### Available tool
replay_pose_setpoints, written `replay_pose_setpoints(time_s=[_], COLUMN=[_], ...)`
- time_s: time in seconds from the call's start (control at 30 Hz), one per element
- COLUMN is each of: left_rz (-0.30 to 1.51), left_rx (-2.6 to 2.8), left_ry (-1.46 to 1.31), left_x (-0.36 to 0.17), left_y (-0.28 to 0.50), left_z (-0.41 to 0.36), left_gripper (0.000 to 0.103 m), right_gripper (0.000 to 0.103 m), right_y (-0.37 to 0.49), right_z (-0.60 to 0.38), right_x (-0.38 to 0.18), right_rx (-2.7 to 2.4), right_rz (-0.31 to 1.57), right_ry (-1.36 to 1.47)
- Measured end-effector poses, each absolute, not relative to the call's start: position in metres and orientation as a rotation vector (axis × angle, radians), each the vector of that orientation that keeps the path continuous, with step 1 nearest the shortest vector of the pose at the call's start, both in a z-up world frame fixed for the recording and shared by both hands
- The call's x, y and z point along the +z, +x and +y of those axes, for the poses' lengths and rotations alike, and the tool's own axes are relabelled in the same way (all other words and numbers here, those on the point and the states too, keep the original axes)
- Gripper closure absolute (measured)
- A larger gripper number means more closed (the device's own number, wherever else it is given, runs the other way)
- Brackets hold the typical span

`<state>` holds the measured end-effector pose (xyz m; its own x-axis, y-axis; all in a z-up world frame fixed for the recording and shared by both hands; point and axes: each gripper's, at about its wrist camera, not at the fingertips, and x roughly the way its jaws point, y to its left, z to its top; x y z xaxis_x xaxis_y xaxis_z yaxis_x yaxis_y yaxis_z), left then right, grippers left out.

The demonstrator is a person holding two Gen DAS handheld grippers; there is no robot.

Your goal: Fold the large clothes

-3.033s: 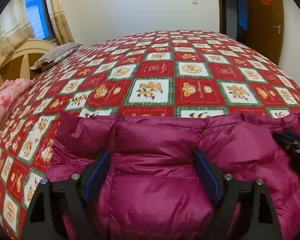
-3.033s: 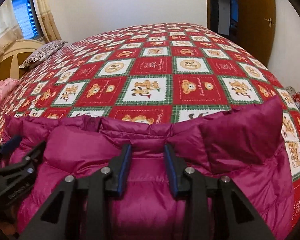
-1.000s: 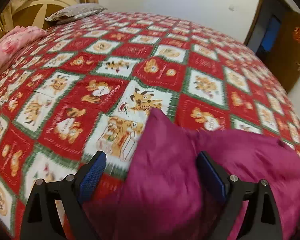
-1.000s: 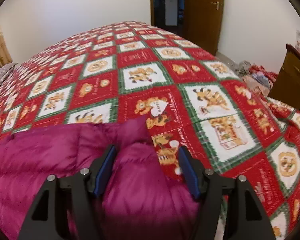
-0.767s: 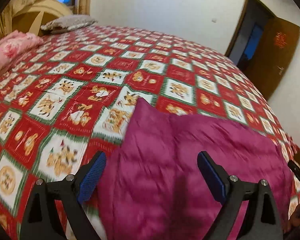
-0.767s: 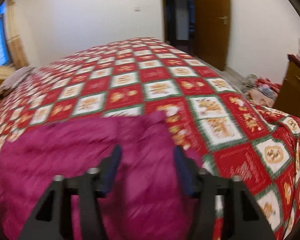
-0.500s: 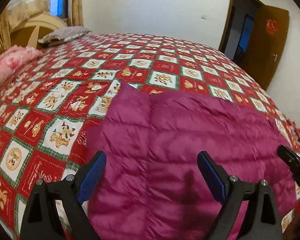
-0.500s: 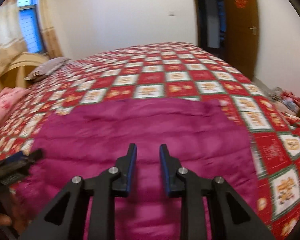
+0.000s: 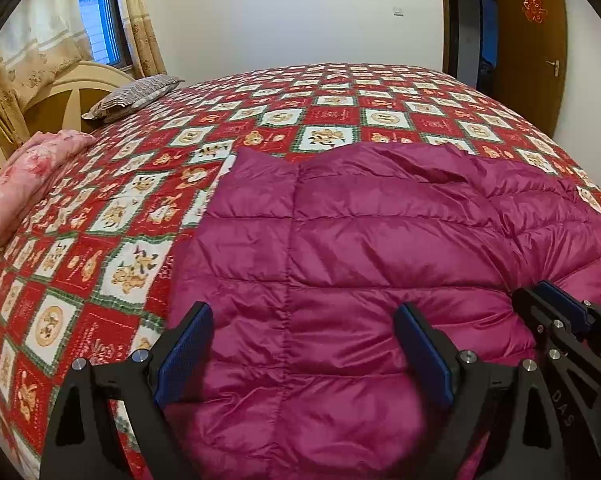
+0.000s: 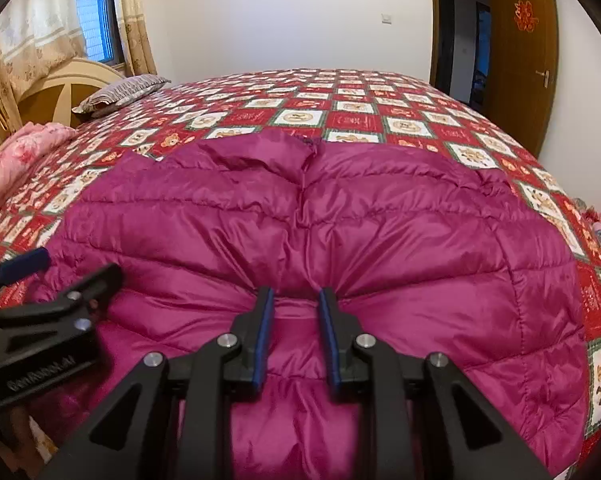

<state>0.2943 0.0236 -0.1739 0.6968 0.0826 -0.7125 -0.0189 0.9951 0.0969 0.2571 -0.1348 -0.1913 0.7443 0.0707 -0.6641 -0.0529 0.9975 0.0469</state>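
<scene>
White walls, a brown door point(image 10: 520, 56) and a curtained window point(image 9: 96, 28) were seen behind the bed point(image 9: 340, 108), which was covered by a red patchwork bedspread point(image 10: 352, 120). The left hand-held gripper point(image 9: 300, 352) was held wide open above the near edge of a magenta down jacket point(image 9: 380, 240), nothing being gripped. The right hand-held gripper point(image 10: 296, 332) was nearly closed, a puckered fold of the jacket being pinched between its blue pads point(image 10: 262, 340). The jacket was spread flat across the near part of the bed, quilted, glossy and slightly wrinkled. A striped pillow point(image 9: 134, 94) and pink bedding point(image 9: 28, 176) were seen at the bed's left edge.
</scene>
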Motion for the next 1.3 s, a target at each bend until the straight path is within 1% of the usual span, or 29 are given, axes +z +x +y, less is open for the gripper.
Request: replay_pose_setpoints(time_s=[0.1, 0.2, 0.3, 0.4, 0.57, 0.67, 0.87, 0.9, 0.93, 0.97, 1.0, 1.07, 1.1, 1.13, 1.23, 1.3], left_rz=[0.799, 0.734, 0.678, 0.703, 0.852, 0.829, 0.777, 0.756, 0.74, 0.718, 0.705, 0.684, 0.674, 0.67, 0.626, 0.578], left_rx=[0.074, 0.123, 0.155, 0.139, 0.052, 0.026, -0.1, -0.131, -0.149, -0.173, -0.193, -0.218, -0.235, -0.244, -0.321, -0.371], left_ry=[0.051, 0.001, -0.148, -0.306, -0.442, -0.453, -0.558, -0.58, -0.586, -0.574, -0.546, -0.51, -0.495, -0.488, -0.478, -0.467], left_x=[-0.168, -0.16, -0.156, -0.169, -0.199, -0.198, -0.196, -0.194, -0.19, -0.185, -0.178, -0.17, -0.165, -0.162, -0.143, -0.127], left_y=[0.287, 0.269, 0.249, 0.244, 0.255, 0.252, 0.245, 0.244, 0.242, 0.241, 0.241, 0.246, 0.248, 0.248, 0.251, 0.25], left_z=[0.034, 0.054, 0.09, 0.109, 0.105, 0.093, 0.088, 0.09, 0.09, 0.086, 0.08, 0.071, 0.066, 0.066, 0.06, 0.058], left_gripper=[0.01, 0.01, 0.01, 0.01, 0.01, 0.01, 0.01, 0.012, 0.023, 0.031, 0.042, 0.059, 0.065, 0.076, 0.086, 0.088], right_gripper=[0.077, 0.077, 0.077, 0.077, 0.077, 0.077, 0.077, 0.077, 0.077, 0.077, 0.077, 0.077, 0.077, 0.077, 0.076, 0.076], right_y=[0.255, 0.255, 0.255, 0.255, 0.247, 0.24, 0.252, 0.252, 0.254, 0.253, 0.254, 0.253, 0.253, 0.253, 0.254, 0.254], right_z=[-0.134, -0.134, -0.134, -0.134, -0.134, -0.132, -0.132, -0.132, -0.133, -0.134, -0.137, -0.139, -0.141, -0.142, -0.145, -0.152], right_x=[-0.192, -0.193, -0.193, -0.193, -0.18, -0.176, -0.193, -0.194, -0.195, -0.196, -0.196, -0.197, -0.198, -0.198, -0.199, -0.199], right_rx=[0.064, 0.067, 0.066, 0.06, 0.054, 0.067, 0.079, 0.081, 0.086, 0.089, 0.095, 0.103, 0.107, 0.111, 0.127, 0.148], right_rz=[0.724, 0.727, 0.727, 0.728, 0.721, 0.694, 0.727, 0.729, 0.735, 0.738, 0.743, 0.749, 0.752, 0.756, 0.772, 0.79], right_ry=[0.016, 0.018, 0.018, 0.015, 0.028, 0.046, 0.06, 0.061, 0.069, 0.079, 0.099, 0.124, 0.134, 0.143, 0.174, 0.233])
